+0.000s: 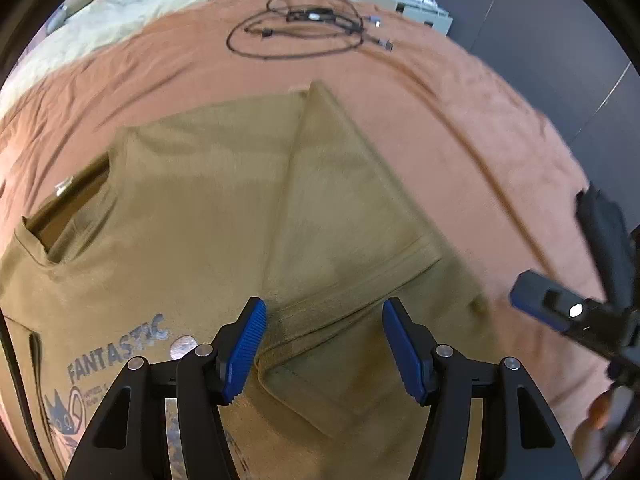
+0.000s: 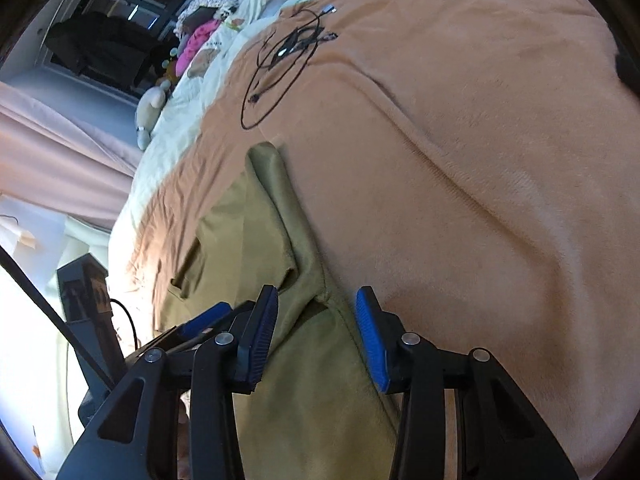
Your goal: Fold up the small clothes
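An olive T-shirt (image 1: 192, 208) with a "FANTASTIC" print lies flat on an orange blanket (image 1: 440, 120). One sleeve (image 1: 344, 208) is folded over the body. My left gripper (image 1: 325, 342) hangs open just above that sleeve's hem, and its pads do not press on the cloth. One blue finger (image 1: 540, 306) of my right gripper shows at the right edge. In the right wrist view my right gripper (image 2: 316, 320) is open over the T-shirt (image 2: 240, 220) at its edge beside the blanket (image 2: 480, 160), near a small pucker. A blue finger (image 2: 204, 318) of the left gripper shows at its left.
A coiled black cable (image 1: 296, 32) with plugs lies on the blanket beyond the shirt, also the cable (image 2: 280, 68) in the right wrist view. A cream quilt (image 2: 188, 92) with plush toys and pink cloth lies further back. Pink curtains (image 2: 60, 152) hang at the left.
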Available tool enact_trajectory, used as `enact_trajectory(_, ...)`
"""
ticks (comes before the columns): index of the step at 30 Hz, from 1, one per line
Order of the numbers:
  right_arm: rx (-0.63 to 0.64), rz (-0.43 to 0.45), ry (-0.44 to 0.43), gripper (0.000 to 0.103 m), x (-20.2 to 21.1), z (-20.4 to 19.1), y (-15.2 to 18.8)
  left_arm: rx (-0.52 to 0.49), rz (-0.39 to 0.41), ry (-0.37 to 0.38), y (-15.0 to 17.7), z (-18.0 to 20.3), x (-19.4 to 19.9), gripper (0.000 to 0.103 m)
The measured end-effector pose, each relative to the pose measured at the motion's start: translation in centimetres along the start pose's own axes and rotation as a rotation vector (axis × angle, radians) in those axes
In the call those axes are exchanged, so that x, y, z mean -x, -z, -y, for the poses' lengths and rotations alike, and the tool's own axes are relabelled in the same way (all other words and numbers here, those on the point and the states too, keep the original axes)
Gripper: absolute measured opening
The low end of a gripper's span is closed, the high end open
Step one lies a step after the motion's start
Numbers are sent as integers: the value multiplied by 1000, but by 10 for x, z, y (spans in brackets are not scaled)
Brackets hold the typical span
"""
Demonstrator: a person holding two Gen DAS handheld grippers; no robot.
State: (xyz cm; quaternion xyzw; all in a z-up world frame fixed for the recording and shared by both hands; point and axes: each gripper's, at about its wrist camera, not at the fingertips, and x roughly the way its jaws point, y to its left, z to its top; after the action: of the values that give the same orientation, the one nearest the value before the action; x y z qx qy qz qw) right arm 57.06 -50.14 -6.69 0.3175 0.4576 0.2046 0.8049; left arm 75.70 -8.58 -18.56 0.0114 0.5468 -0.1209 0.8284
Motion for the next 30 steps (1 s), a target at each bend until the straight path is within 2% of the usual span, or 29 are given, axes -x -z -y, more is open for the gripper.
enact_trajectory(1, -3, -5, 6, 39, -2, 0, 1, -9, -3, -15, 2, 0, -5, 61)
enact_trajectory(3, -7, -16, 10, 39, -4, -1, 0, 2, 16, -24, 6, -5, -7, 50)
enact_trajectory(5, -1, -14, 11, 39, -2, -4, -1, 35, 25, -19, 7, -12, -3, 18)
enact_trajectory(6, 0, -10, 11, 39, -1, -4, -2, 52, 21, -9, 7, -16, -1, 11)
enact_trajectory(7, -1, -4, 7, 39, 1, -5, -3, 70, 18, 10, 6, -21, 2, 8)
enact_trajectory(10, 10, 3, -2, 39, 2, -7, -2, 113, 17, 73, 9, -31, 14, 5)
enact_trajectory(14, 17, -10, -1, 39, -4, -8, 2, 166, -5, 90, 16, -46, 22, 5)
enact_trajectory(18, 18, -12, 8, 39, -5, -9, 3, 192, -40, 35, 21, -59, 26, 6)
enact_trajectory(21, 28, -7, 16, 39, -5, -11, 2, 196, -3, 7, 17, -68, 38, 10)
enact_trajectory(22, 23, -6, 19, 39, -4, -11, 2, 200, 17, 14, 15, -68, 42, 15)
enact_trajectory(24, 16, -5, 24, 39, -4, -10, 1, 194, 49, 33, 11, -64, 49, 32)
enact_trajectory(25, 13, -3, 26, 39, -3, -9, 0, 179, 64, 43, 9, -57, 50, 47)
enact_trajectory(26, 9, 0, 31, 39, -2, -8, -1, 160, 74, 49, 6, -50, 51, 55)
enact_trajectory(30, -4, 15, 43, 39, 4, -4, -4, 80, 82, 92, -2, -15, 40, 56)
